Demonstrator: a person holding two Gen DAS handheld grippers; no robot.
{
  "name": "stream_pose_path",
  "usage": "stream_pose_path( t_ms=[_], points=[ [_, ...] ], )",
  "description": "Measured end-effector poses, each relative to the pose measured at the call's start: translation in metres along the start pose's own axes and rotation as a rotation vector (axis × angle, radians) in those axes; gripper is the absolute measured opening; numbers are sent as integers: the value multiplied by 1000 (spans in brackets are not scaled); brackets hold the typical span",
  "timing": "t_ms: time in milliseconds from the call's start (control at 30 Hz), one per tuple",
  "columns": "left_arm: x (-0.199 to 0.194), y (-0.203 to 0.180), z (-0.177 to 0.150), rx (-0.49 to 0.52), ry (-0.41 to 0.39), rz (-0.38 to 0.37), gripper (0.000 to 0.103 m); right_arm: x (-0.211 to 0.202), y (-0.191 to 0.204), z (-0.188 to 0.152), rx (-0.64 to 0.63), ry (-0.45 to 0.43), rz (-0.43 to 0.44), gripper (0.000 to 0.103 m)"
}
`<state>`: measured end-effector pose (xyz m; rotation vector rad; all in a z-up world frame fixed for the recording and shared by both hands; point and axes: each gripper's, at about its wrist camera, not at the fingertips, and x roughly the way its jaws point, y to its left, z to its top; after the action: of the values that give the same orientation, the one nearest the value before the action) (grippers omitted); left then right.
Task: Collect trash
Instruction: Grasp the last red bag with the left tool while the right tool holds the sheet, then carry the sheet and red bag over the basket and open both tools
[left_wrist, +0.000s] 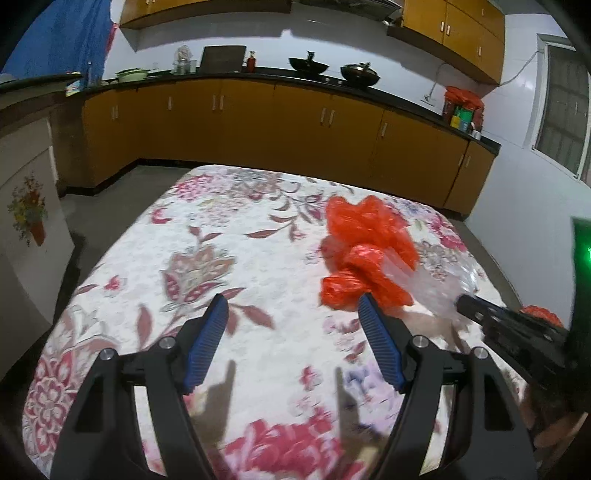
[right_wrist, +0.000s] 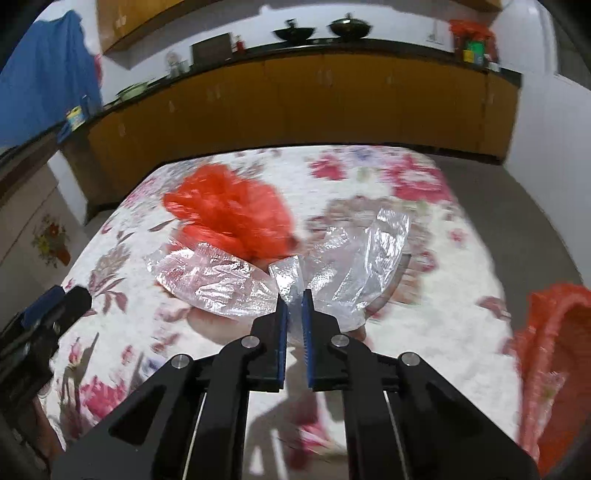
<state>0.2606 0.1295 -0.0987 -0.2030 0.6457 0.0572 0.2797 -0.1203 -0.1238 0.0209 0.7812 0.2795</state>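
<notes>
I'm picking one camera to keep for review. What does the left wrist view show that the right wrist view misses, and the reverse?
Left wrist only: the open left gripper over bare floral tablecloth, and the window at the right edge.

Right wrist only: the right gripper shut on the crumpled clear plastic bag, seen sharply; an orange-red mesh item at the right edge.

Both: the crumpled red plastic bag on the tablecloth, and the yellow cabinets.

A floral cloth (left_wrist: 229, 236) in pink, red and white covers the table. Behind it runs a row of orange cabinets (left_wrist: 258, 122) under a dark worktop (left_wrist: 229, 76). Two black woks (left_wrist: 308, 65) stand side by side on that worktop, with a red bottle (left_wrist: 252, 61) and a green bowl (left_wrist: 129, 75) further left. A blue cloth (left_wrist: 62, 40) hangs at upper left.
</notes>
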Motion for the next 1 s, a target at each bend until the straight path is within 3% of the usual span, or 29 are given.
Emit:
stream_pose_path(
  t_ms=[233,533,600,800,1000],
  points=[
    [41,-40,20,46,48,-63,71,-37,-54,-13,87,-37,-78,8],
    [104,-70,27,89,183,-38,70,-50,-80,-23,118,-23,-98,8],
    [113,-72,26,90,207,-39,58,-51,-83,-24,127,-21,-96,8],
    [111,-72,25,95,195,-70,36,-57,-85,-27,136,-28,-94,8],
    [83,-76,22,120,154,-74,30,-73,-85,-28,132,-50,-100,8]
  ],
)
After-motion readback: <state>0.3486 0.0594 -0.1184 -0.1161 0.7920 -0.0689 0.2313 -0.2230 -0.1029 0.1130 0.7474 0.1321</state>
